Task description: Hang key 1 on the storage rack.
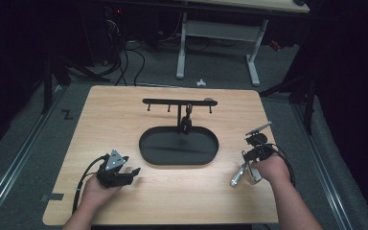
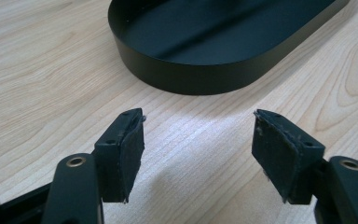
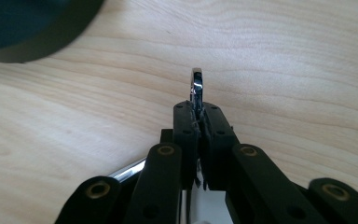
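Your wooden table [image 1: 172,201] carries everything, its near edge by your forearms. At its middle sits the black oval tray [image 1: 155,152], its long side running parallel to the near edge, and from the tray's far side rises a black rack [image 1: 178,101] with a crossbar and small hooks hanging under it; a dark piece hangs against the post.

Your left gripper [image 1: 135,171] rests low near the table's near-left corner, just off the tray's near-left curve and apart from it. In the left gripper view [image 2: 198,156] its jaws stand wide and released, with bare wood between the pads [image 2: 127,161] and the tray wall [image 2: 200,77] ahead of them.

Your right gripper [image 1: 247,168] is near the table's right edge, to the right of the tray and well apart from it. In the right gripper view [image 3: 198,122] its jaws are clenched tight on a thin, shiny metal utensil [image 3: 196,86], whose bright edge sticks out just past the tips. In the high view the metal utensil [image 1: 238,177] slants down toward the near edge, its lower end near the wood; you cannot tell whether it touches.
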`<state>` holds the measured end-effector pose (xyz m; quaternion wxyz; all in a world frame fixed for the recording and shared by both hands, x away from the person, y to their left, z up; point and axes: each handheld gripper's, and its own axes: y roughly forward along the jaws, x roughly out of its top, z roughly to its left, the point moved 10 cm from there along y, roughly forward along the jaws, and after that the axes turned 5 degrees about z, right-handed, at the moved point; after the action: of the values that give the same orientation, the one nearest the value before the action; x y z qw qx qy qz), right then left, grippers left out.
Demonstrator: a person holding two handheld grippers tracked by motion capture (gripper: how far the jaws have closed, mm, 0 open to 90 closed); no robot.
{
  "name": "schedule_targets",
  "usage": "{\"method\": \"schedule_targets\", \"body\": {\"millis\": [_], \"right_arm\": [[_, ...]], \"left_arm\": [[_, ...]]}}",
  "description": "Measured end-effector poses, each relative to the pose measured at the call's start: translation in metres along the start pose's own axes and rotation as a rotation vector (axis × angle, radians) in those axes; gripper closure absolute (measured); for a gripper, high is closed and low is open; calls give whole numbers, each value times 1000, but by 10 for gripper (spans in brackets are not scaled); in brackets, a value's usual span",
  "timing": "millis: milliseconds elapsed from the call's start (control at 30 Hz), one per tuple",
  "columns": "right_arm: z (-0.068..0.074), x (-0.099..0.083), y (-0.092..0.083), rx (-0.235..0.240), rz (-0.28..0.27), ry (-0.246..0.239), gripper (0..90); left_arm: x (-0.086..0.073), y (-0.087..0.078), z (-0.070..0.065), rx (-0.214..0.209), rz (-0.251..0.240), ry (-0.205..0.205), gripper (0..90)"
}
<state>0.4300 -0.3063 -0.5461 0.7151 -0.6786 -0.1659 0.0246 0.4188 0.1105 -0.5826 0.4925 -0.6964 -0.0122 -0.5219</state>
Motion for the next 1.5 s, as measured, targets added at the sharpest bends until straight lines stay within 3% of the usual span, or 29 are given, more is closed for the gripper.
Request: {"method": "schedule_targets", "body": {"millis": [267, 467, 1100, 1500], "right_arm": [[15, 9, -38, 3, -62, -41, 858], [25, 16, -56, -2, -84, -70, 858], [55, 42, -88, 28, -152, -140, 858], [68, 57, -94, 20, -141, -178, 858]], "left_arm": [[1, 1, -1, -4, 2, 0, 347], [1, 0, -1, -2, -3, -3, 347], [-5, -7, 4, 16, -7, -18, 347], [-12, -13, 10, 29, -5, -38, 347]]}}
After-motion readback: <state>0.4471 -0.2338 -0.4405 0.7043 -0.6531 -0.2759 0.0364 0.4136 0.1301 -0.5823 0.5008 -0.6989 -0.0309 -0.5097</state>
